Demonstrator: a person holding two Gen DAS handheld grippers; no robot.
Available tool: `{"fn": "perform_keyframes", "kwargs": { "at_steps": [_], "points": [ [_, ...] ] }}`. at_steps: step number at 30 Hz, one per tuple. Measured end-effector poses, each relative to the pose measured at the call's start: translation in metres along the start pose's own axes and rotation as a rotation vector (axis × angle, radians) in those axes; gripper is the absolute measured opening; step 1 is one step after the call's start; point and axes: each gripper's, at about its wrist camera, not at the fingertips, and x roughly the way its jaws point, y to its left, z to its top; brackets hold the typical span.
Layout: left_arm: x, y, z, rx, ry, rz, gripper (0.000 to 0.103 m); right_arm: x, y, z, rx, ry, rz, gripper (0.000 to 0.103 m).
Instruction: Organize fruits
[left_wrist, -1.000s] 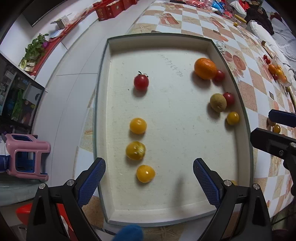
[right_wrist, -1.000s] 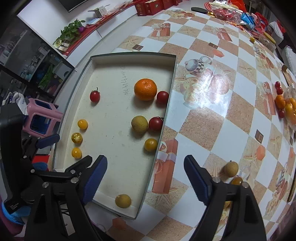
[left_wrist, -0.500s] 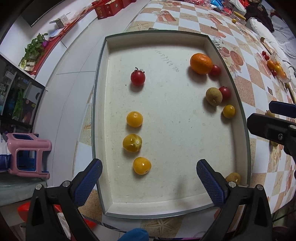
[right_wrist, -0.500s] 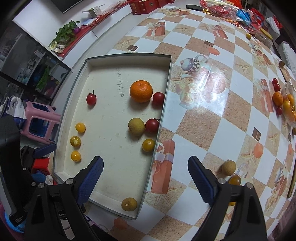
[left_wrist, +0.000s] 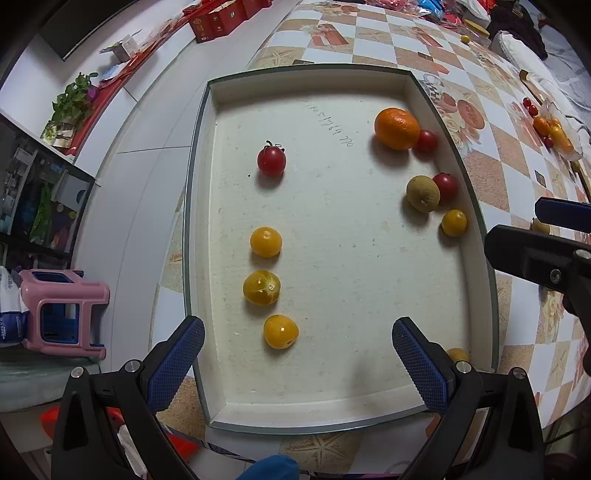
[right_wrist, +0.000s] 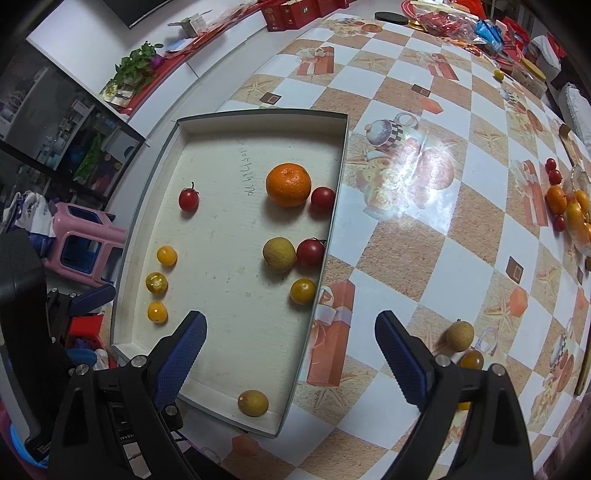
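A shallow white tray (left_wrist: 332, 410) (right_wrist: 258, 122) lies on the checkered table. In it: three yellow tomatoes in a column (left_wrist: 266, 242) (right_wrist: 166, 255), a red tomato (left_wrist: 271, 160) (right_wrist: 188, 199), an orange (left_wrist: 397, 128) (right_wrist: 289, 184), more red tomatoes (left_wrist: 445, 184) (right_wrist: 322, 198), a brown longan (left_wrist: 423, 193) (right_wrist: 279, 254), a yellow tomato (left_wrist: 453, 222) (right_wrist: 303, 291) and a longan at the near corner (right_wrist: 253, 403). My left gripper (left_wrist: 297, 363) is open and empty over the tray's near end. My right gripper (right_wrist: 290, 352) is open and empty over the tray's right rim.
On the tablecloth right of the tray lie a longan (right_wrist: 460, 335) and a dark yellow tomato (right_wrist: 471, 360). A pile of oranges and red tomatoes (right_wrist: 565, 206) sits at the far right. A pink stool (left_wrist: 55, 314) stands on the floor to the left.
Both grippers have drawn back and up from the tray, so more of it shows. Both stay open. No fruit has moved.
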Motion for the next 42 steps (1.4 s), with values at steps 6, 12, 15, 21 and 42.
{"fn": "perform_keyframes", "kwargs": {
  "at_steps": [6,12,15,21,42],
  "points": [
    [-0.002,-0.002,0.001,-0.005,-0.010,0.012,0.102,0.000,0.000,0.000,0.001,-0.001,-0.001,0.094],
    [-0.001,-0.001,0.002,-0.003,-0.005,0.013,0.102,0.000,-0.001,0.000,-0.003,0.004,-0.006,0.094],
    [0.000,0.000,0.003,-0.002,0.001,0.012,0.102,0.002,0.000,0.001,-0.014,0.010,-0.015,0.094],
    [0.002,-0.002,0.005,0.004,0.001,0.018,0.102,0.005,0.002,0.002,-0.025,0.018,-0.030,0.094],
    [0.006,-0.002,0.009,0.034,0.000,0.050,0.102,0.020,0.014,0.012,-0.127,0.054,-0.123,0.094]
  ]
}}
